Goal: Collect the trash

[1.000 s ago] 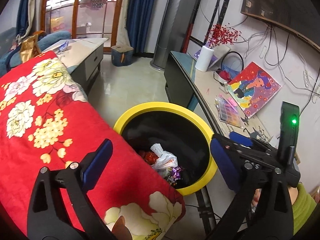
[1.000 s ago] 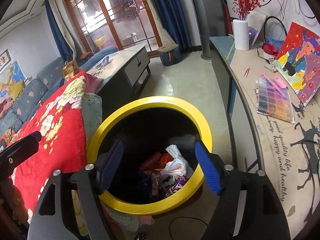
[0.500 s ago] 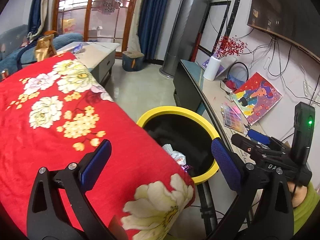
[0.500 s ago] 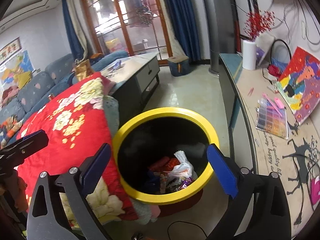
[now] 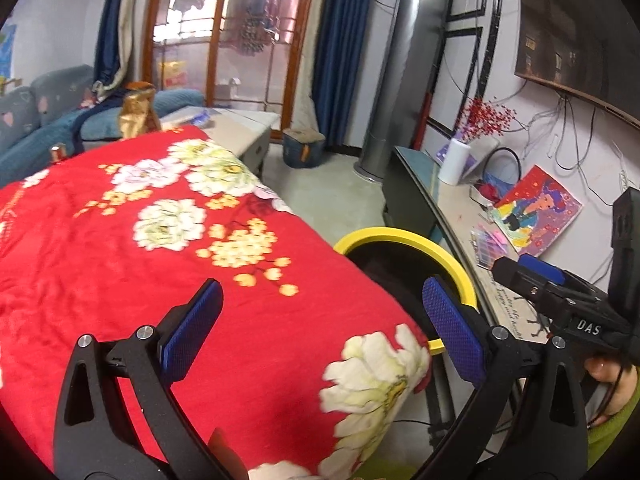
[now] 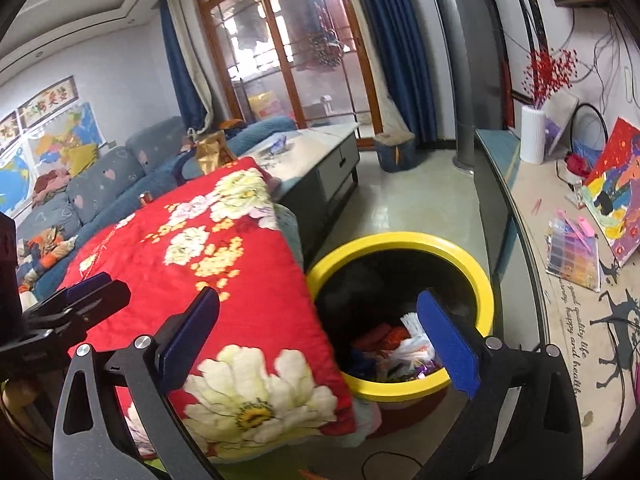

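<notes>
A black bin with a yellow rim (image 6: 484,280) stands on the floor beside the red flowered blanket (image 6: 208,264). Wrappers and a white plastic bag (image 6: 408,348) lie inside it. My right gripper (image 6: 320,336) is open and empty, raised above the blanket's corner and the bin's near side. My left gripper (image 5: 320,320) is open and empty over the blanket (image 5: 160,248); the bin rim (image 5: 452,256) shows to its right, its contents hidden. The right gripper also shows in the left wrist view (image 5: 560,288), and the left gripper in the right wrist view (image 6: 72,300).
A long low cabinet (image 6: 560,280) runs along the right wall with a white vase (image 6: 532,132), a painting (image 6: 616,184) and a bead box (image 6: 572,252). A grey coffee table (image 6: 320,160) and a blue sofa (image 6: 100,176) stand behind the blanket. Bare floor (image 6: 420,200) lies beyond the bin.
Both grippers have pulled back and up from the bin and swung left, so the blanket fills more of each view. Both stay open and empty.
</notes>
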`<state>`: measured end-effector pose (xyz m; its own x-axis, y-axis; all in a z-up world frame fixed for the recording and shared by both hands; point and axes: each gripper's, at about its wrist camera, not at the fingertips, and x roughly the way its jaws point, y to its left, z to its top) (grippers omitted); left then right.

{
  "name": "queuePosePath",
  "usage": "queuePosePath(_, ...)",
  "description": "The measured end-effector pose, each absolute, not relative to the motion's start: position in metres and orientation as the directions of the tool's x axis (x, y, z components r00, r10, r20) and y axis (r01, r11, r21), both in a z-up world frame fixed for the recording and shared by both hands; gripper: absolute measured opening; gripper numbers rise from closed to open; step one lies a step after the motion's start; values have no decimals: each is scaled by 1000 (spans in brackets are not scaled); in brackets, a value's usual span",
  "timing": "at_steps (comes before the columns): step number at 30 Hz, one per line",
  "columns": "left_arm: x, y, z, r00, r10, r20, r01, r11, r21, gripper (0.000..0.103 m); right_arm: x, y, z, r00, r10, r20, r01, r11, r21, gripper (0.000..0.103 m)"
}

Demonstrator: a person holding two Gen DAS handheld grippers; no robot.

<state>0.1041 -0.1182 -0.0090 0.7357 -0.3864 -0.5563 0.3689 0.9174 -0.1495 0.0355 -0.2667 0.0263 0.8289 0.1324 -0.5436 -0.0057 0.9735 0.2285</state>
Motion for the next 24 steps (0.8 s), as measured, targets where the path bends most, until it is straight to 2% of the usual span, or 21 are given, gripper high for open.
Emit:
queuePosePath(4,92,-96,-6,776,-347,-527,318,936,-147,92,25,-245,33,861,114,-496,-25,983,183,96)
queuePosePath(13,67,-56,-1,846,-256,-467,223,967,-127,92,-3,-200,39,949,66,-310,-39,995,91,96)
queuePosePath(24,45,-39,-5,885,-228,-407,201,974,-107,92,-19,-176,27,981,16,-195,-13,1000,18,96)
